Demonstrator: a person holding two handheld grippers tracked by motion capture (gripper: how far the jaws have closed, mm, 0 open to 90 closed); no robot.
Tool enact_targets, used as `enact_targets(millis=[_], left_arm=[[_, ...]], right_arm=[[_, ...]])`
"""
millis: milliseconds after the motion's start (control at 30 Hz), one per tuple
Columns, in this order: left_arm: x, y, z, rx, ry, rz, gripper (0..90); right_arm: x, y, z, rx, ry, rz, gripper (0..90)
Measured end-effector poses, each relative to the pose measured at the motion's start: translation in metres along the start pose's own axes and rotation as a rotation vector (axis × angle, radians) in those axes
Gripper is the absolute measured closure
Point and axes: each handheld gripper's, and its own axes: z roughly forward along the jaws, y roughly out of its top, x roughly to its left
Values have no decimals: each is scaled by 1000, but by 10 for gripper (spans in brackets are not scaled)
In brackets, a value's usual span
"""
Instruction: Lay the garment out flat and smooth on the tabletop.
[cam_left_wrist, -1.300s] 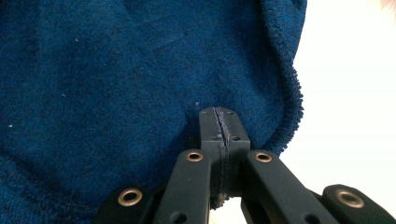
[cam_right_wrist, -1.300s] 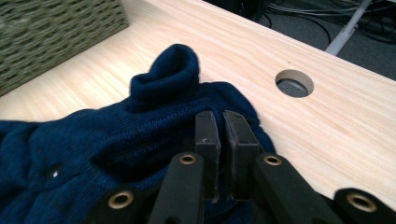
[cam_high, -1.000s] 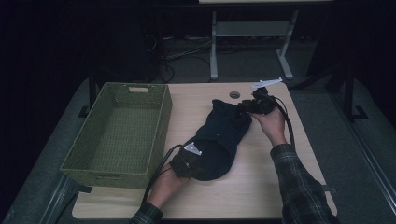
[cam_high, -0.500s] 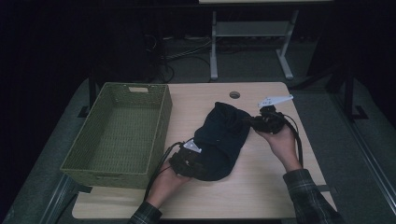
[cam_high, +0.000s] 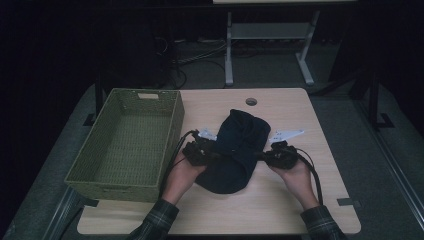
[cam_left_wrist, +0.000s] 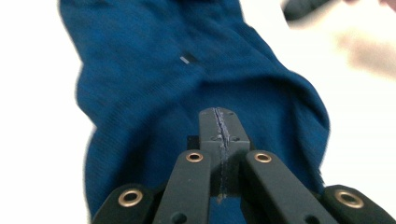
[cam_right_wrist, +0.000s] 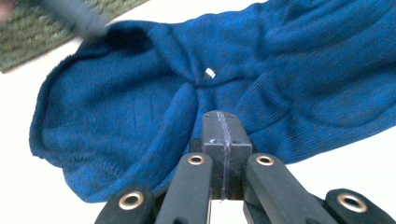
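Observation:
A dark blue knit garment (cam_high: 240, 145) lies bunched in the middle of the wooden table (cam_high: 280, 210). My left gripper (cam_high: 214, 152) is at the garment's left edge and my right gripper (cam_high: 263, 156) at its right edge, facing each other. In the left gripper view the gripper (cam_left_wrist: 218, 114) is shut, a thin line of blue fabric showing between its pads, with the garment (cam_left_wrist: 187, 84) spread beyond; its jaws have just been closing. In the right gripper view that gripper (cam_right_wrist: 222, 116) is shut the same way on the garment's (cam_right_wrist: 140, 107) near edge.
A green woven basket (cam_high: 120, 192) stands with nothing in it on the table's left side, close to my left hand; its corner (cam_right_wrist: 28, 32) also shows in the right gripper view. A cable hole (cam_high: 251, 101) sits near the table's far edge. Desk legs and cables lie on the floor beyond.
My right gripper came from the garment's far end toward me to its right side. My left gripper moved a little away from me along the left side. The garment lies more bunched.

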Motion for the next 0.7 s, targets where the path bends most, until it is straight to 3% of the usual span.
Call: enact_targets(millis=[200,367,567,700], left_arm=[[20,18,13,-1,75,-9,900],[40,26,26,13,120,-58,900],[57,17,54,78,121,-89,900],[59,10,68,116,107,-95,900]], right_arm=[[4,-11,11,5,8,1,900],[8,-13,20,32,6,8,900],[9,-17,30,65,-18,-15,900],[9,-19,36,88,-31,-23,900]])
